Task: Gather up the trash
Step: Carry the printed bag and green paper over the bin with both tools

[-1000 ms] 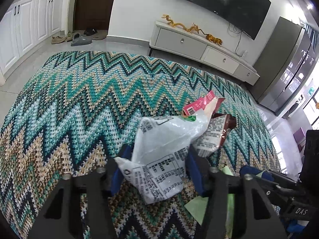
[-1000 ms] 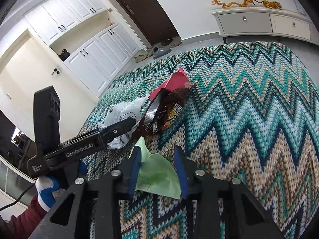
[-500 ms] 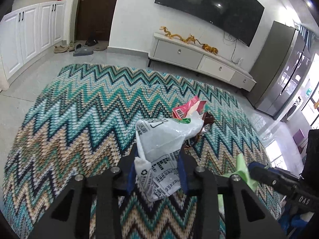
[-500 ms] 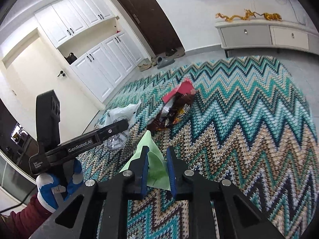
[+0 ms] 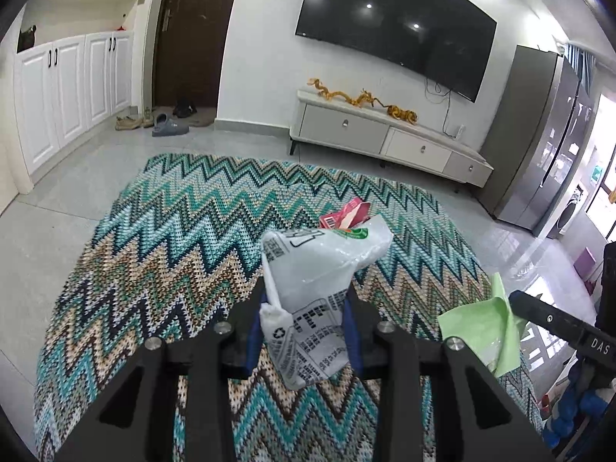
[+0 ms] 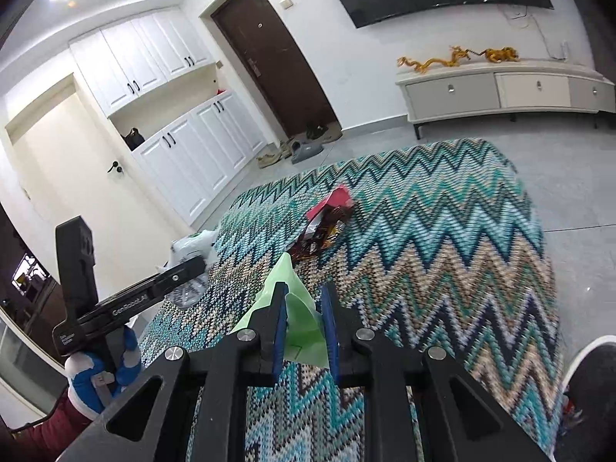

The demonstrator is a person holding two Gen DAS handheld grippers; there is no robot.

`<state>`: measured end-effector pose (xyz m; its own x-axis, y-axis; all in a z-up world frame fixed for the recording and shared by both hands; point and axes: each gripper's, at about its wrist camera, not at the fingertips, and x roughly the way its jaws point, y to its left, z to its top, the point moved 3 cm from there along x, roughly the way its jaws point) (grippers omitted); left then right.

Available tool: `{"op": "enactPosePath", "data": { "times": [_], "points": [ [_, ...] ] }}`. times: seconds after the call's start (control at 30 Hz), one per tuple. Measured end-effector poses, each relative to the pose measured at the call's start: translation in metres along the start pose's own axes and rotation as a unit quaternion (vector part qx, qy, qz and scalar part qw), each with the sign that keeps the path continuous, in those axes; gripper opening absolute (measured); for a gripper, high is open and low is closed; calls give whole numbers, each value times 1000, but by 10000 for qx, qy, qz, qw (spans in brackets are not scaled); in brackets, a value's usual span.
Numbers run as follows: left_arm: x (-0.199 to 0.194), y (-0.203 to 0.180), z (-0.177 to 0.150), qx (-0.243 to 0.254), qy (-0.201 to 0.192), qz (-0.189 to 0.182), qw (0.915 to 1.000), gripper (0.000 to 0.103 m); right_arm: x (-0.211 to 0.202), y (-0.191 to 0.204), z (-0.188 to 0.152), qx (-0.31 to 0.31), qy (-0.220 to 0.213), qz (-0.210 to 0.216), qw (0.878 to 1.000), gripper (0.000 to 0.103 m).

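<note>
The white printed plastic bag (image 5: 315, 300) had come up off the rug (image 5: 161, 254) and hung crumpled between the blue pads of the left gripper (image 5: 306, 331), whose jaws had just been closing and now pinched it tightly. A second earlier it still lay on the weave with the jaws spread wide around it. The green paper scrap (image 6: 298, 319) had made the same trip: the right gripper (image 6: 304, 331), also just closing, was nearly shut on it, and the scrap stood up as a folded peak between the pads, clear of the rug. Both pieces were held above the near end of the rug, side by side, and both views had pulled back to show far more of the room than before.

That left two items down: the red packet (image 6: 333, 202) and the dark snack wrapper (image 6: 321, 233), touching each other near the rug's middle, towards its far edge by the TV cabinet (image 5: 385, 138). No bin appeared in either view, so the next call was likely to carry this pair off before returning. The bag was slack and could slip if the grip eased.
</note>
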<state>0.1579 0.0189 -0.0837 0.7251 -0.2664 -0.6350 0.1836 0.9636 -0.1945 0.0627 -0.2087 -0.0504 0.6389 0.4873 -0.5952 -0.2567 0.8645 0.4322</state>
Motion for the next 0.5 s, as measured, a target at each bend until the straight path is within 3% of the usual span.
{"op": "enactPosePath", "data": {
  "times": [0.5],
  "points": [
    [-41, -85, 0, 754, -469, 30, 9960, 33, -66, -24, -12, 181, -531, -402, 9976, 17]
  ]
}}
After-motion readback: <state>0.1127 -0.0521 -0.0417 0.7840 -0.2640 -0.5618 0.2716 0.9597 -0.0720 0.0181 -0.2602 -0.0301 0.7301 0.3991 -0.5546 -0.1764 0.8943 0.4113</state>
